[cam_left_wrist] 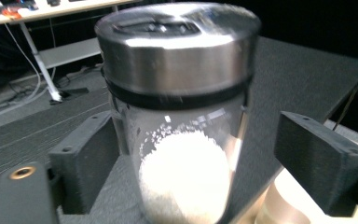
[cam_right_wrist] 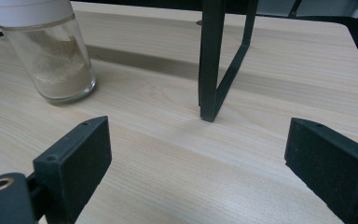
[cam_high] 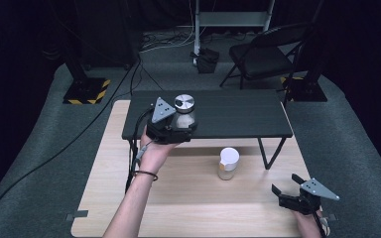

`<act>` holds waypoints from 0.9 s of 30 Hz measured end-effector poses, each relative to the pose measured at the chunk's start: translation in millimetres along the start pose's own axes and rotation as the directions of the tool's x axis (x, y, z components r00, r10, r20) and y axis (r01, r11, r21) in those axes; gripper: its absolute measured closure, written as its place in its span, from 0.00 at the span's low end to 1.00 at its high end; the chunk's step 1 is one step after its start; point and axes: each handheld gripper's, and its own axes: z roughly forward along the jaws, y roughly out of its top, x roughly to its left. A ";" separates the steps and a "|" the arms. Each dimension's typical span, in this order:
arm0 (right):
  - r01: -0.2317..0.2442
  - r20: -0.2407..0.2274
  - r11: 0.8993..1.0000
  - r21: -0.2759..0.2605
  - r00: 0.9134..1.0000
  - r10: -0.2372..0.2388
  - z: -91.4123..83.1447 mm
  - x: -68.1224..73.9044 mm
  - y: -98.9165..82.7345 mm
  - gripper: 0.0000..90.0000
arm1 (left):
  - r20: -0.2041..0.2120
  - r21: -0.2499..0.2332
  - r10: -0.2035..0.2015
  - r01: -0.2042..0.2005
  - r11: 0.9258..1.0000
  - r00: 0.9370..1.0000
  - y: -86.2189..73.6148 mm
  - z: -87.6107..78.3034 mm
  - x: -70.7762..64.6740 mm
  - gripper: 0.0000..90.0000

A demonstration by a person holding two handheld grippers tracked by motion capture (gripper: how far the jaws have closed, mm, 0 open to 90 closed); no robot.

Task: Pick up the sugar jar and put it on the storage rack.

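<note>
A clear glass jar with a silver metal lid [cam_high: 184, 111] stands on the black raised shelf [cam_high: 238, 116], white grains in its lower half. In the left gripper view the jar [cam_left_wrist: 182, 140] stands between the jaws. The left jaw is right beside the glass and the right jaw is clearly apart from it, so my left gripper [cam_high: 183, 121] is open around the jar. A second jar with a white lid [cam_high: 228, 163] holds tan powder and stands on the wooden table [cam_high: 188, 198] in front of the shelf. My right gripper [cam_high: 285, 182] hovers open and empty at the table's near right corner.
The shelf's black wire leg [cam_right_wrist: 212, 60] stands on the wood just ahead of my right gripper [cam_right_wrist: 198, 135], with the white-lidded jar [cam_right_wrist: 51, 56] to its left. A folding chair [cam_high: 263, 54], stands with striped bases [cam_high: 87, 91] and floor cables lie beyond the table.
</note>
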 end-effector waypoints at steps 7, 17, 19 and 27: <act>0.001 0.000 1.000 0.001 1.000 -0.001 0.1 0.3 0.2 0.07 | -0.015 0.003 0.016 -0.016 1.000 1.000 -17.5 -12.9 -1.4 0.11; 0.002 0.001 1.000 0.000 1.000 -0.002 0.0 1.5 0.0 0.07 | -0.015 -0.010 -0.011 0.011 1.000 1.000 -49.6 -33.8 1.5 0.11; 0.002 0.002 1.000 0.001 1.000 -0.002 0.0 1.6 0.1 0.07 | -0.009 -0.017 -0.016 0.015 1.000 1.000 -56.6 -38.2 1.4 0.11; 0.002 0.002 1.000 0.000 1.000 -0.002 -0.1 1.7 -0.1 0.07 | -0.014 -0.021 0.007 -0.007 1.000 1.000 -77.8 -50.2 -5.2 0.11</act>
